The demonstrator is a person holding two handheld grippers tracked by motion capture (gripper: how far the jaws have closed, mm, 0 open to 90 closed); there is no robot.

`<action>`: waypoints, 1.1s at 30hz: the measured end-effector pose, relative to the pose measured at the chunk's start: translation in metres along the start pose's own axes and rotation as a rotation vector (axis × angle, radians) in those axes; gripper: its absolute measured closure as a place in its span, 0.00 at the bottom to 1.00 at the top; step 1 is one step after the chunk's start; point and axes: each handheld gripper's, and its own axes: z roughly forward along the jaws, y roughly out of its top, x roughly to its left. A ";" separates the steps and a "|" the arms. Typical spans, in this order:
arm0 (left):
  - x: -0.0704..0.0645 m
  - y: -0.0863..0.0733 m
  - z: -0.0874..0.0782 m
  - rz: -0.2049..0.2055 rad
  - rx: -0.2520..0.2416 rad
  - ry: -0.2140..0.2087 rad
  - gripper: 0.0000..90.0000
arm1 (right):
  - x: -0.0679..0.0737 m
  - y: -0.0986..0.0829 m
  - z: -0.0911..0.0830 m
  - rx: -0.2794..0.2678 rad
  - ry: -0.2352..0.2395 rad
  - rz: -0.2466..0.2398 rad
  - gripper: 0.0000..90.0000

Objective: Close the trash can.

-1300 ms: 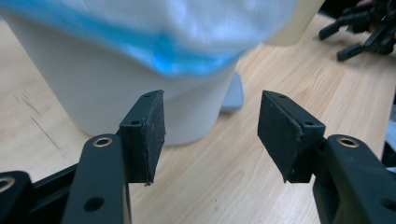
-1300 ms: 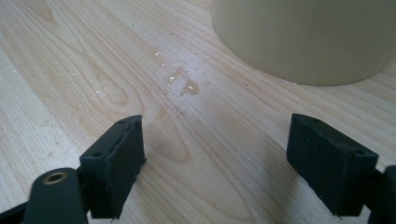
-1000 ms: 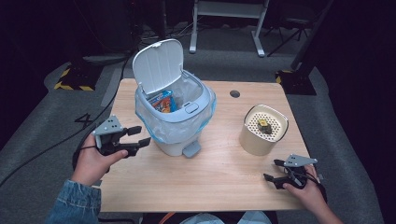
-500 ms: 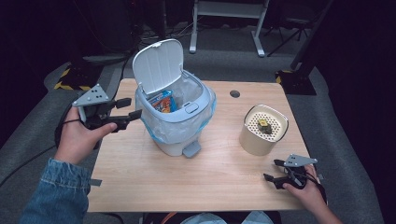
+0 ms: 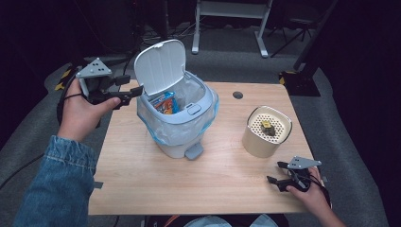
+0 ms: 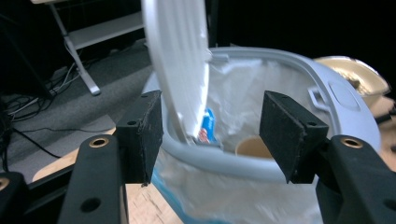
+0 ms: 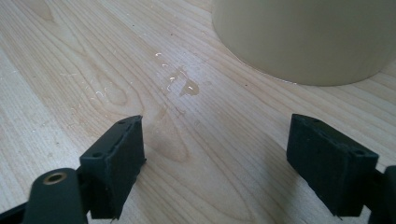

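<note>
Left gripper (image 5: pixel 124 92) raised, jaws spread; right gripper (image 5: pixel 278 174) low, jaws spread

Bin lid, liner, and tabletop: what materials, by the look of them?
Bin lid: looks like moulded plastic, pale grey, smooth with a soft sheen and a thin rigid edge. Liner: thin translucent plastic film, crinkled and folded over the rim. Tabletop: light wood grain, satin; possibly laminate rather than solid wood.

A light wooden table (image 5: pixel 142 179) with a round cable hole (image 5: pixel 238 94) near its far edge stands on grey carpet (image 5: pixel 331 113). Behind it, a white metal frame (image 5: pixel 227 19) rests on splayed feet. Black cables (image 5: pixel 28 161) trail across the floor at the left, near yellow-and-black hazard tape (image 5: pixel 61 79). The surroundings are dark.
</note>
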 end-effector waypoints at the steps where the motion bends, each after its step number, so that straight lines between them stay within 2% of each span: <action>1: 0.002 0.002 0.002 -0.006 -0.006 0.002 0.45 | 0.000 0.000 0.000 0.000 0.000 0.000 0.22; 8: 0.011 0.013 0.012 -0.021 -0.036 -0.016 0.47 | 0.000 0.000 0.000 0.000 0.000 0.000 0.22; 13: 0.010 0.021 0.013 -0.034 -0.092 -0.051 0.49 | 0.000 0.000 0.000 0.000 0.000 0.000 0.22; 15: 0.007 0.024 0.012 -0.030 -0.091 -0.049 0.49 | 0.000 0.000 0.000 0.000 0.000 0.000 0.22; 17: 0.004 0.025 0.012 -0.019 -0.084 -0.056 0.49 | 0.000 0.000 0.000 0.000 0.000 0.000 0.22; 21: -0.006 0.026 0.011 -0.013 -0.083 -0.108 0.51 | 0.000 0.000 0.000 0.000 0.000 0.000 0.22; 24: -0.018 0.024 0.015 0.017 -0.048 -0.122 0.52 | 0.000 0.000 0.000 0.000 0.000 0.000 0.22; 26: -0.025 0.022 0.018 0.033 -0.033 -0.147 0.52 | 0.000 0.000 0.000 0.000 0.000 0.000 0.22; 30: -0.039 0.020 0.024 0.057 -0.007 -0.182 0.52 | 0.000 0.000 0.000 0.000 0.000 0.000 0.22; 33: -0.046 0.017 0.029 0.059 0.008 -0.205 0.52 | 0.000 0.000 0.000 0.000 0.000 0.000 0.22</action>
